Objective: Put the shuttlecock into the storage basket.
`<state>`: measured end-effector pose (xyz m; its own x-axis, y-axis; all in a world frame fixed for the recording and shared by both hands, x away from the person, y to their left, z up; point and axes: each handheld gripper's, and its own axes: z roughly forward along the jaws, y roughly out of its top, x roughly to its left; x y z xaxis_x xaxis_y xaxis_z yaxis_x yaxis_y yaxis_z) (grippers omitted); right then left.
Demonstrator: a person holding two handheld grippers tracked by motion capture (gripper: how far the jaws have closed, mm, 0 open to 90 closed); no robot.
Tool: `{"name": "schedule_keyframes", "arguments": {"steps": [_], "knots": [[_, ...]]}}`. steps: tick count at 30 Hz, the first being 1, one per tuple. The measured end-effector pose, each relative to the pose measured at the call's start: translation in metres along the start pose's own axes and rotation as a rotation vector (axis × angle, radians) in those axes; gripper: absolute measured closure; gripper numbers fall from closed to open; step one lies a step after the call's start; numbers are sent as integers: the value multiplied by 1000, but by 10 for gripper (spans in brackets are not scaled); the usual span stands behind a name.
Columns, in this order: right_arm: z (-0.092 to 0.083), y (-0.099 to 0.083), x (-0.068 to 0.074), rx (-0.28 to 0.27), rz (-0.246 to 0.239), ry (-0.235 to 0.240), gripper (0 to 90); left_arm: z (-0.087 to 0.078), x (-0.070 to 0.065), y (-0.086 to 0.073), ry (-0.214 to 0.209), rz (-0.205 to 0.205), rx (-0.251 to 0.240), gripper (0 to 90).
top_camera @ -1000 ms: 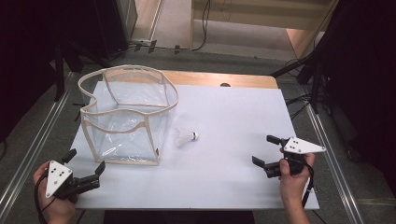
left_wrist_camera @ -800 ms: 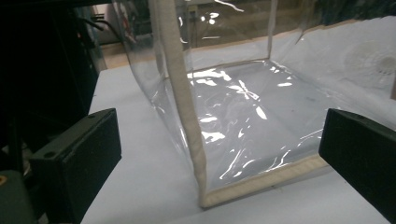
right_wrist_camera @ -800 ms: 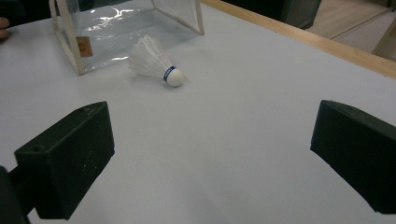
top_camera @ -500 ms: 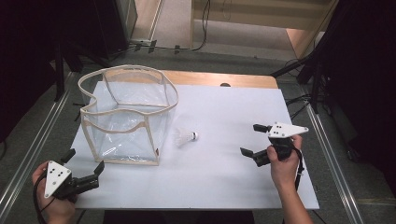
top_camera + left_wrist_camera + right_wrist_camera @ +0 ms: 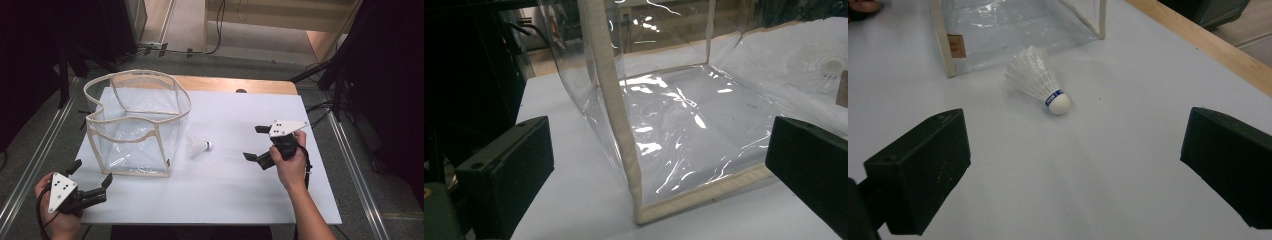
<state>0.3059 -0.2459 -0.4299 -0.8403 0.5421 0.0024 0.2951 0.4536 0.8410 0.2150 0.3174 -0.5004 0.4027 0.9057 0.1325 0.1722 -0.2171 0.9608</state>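
1. Lying on its side on the white table, a white shuttlecock rests just beside the right wall of the clear bag. Its cork tip, ringed by a blue band, points away from the bag toward the right gripper; the feathered skirt faces the bag. Nothing touches it.

2. Clear plastic bag, cream-coloured trim on edges and rim, stands open-topped on the left half of the table. In the right gripper view a small brown label shows on its near wall.

3. Right gripper, held in the person's right hand, sits over the table to the right of the shuttlecock, near it but apart. Jaws are spread wide and hold nothing; in the right gripper view the shuttlecock lies ahead, between the lines of the two jaws.

4. Left gripper, held in the left hand, sits at the front left corner of the table, just before the bag's front corner. Jaws are spread wide, empty; in the left gripper view the bag's trimmed corner post stands between them, untouched.

5. Wooden strip runs along the table's far edge.
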Motion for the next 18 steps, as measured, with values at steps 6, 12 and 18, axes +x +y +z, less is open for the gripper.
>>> {"name": "schedule_keyframes", "arguments": {"steps": [6, 12, 18], "knots": [[10, 8, -2, 21, -11, 23, 0, 0, 0, 0, -2, 3, -1, 0], [23, 19, -2, 60, -54, 45, 0, 0, 0, 0, -5, 0, -4, 0], [32, 27, -4, 76, -77, 58, 0, 0, 0, 0, -6, 0, -4, 0]]}}
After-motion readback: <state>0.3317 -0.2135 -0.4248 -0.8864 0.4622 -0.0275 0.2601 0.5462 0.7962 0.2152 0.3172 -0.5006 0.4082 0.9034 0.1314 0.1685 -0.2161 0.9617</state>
